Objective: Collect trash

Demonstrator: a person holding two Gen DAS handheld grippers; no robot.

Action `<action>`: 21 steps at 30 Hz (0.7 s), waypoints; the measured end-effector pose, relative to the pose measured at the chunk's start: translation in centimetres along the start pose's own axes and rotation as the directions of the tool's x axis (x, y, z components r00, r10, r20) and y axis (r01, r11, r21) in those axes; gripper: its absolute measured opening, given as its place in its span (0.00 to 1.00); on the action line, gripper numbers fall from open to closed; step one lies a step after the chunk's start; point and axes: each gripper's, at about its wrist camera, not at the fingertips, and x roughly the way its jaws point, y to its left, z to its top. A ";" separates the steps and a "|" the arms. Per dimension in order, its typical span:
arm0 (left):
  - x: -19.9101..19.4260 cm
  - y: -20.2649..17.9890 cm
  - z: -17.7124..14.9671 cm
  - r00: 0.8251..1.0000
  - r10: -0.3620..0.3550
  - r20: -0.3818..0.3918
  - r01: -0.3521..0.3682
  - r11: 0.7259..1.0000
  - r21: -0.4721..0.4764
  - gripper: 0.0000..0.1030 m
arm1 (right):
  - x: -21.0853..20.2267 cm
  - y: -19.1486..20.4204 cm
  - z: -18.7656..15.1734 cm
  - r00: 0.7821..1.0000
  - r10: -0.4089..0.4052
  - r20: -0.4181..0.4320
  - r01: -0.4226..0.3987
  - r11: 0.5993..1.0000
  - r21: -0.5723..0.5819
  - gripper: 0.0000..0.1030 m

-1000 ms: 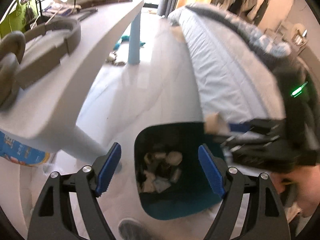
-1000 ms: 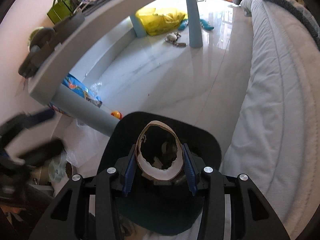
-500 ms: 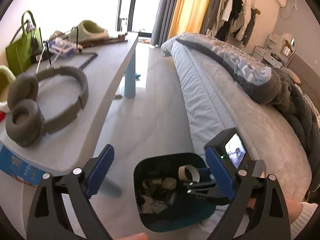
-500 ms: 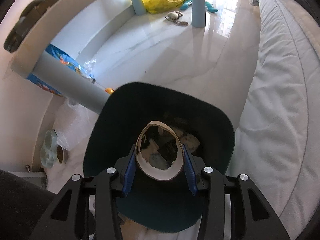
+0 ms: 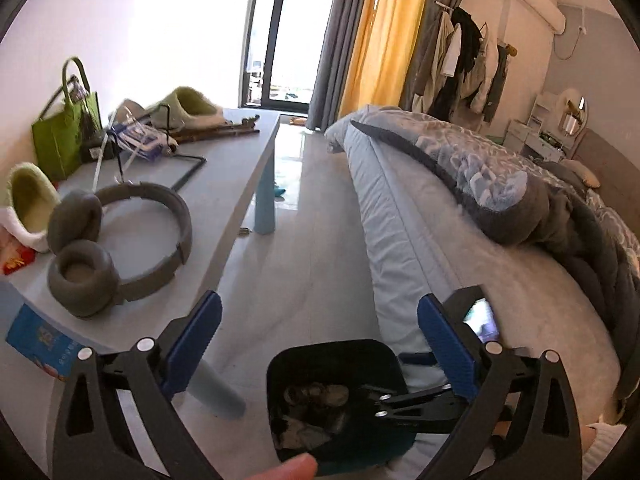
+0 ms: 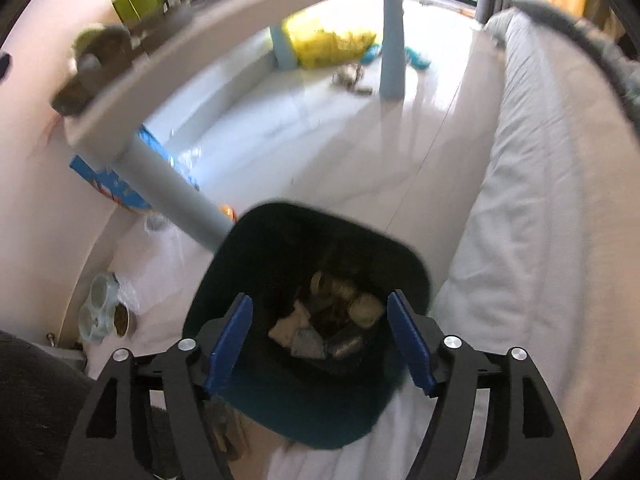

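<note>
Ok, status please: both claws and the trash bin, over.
Right claw open, empty, above the trash bin. Left claw open, empty. Bin holds trash. Nothing in the way.

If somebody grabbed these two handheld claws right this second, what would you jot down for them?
Right gripper: open, empty, above the dark bin.
Left gripper: open, empty, higher up, facing the table.
Bin sits on the floor between table leg and bed; trash pieces lie inside.
Done: that trash is binned.
Left: a red wrapper at the table edge might be trash; headphones and slippers probably stay.
</note>
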 end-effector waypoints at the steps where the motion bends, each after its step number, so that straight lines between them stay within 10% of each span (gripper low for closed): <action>1: -0.4 -0.3 0.1 1.000 0.002 0.004 -0.002 1.000 0.001 0.97 | -0.9 -0.2 -0.1 1.000 -0.010 0.022 0.010 1.000 0.005 0.72; 7: -3.2 -2.9 0.2 0.999 0.014 0.040 -0.014 1.000 0.005 0.97 | -8.2 -1.2 -1.2 0.977 -0.093 0.194 0.091 0.996 0.018 0.83; 21: -7.7 -8.8 -3.7 0.997 0.023 0.067 -0.031 0.993 0.116 0.97 | -23.3 -3.6 -12.8 0.846 -0.320 0.426 0.264 0.947 0.185 0.97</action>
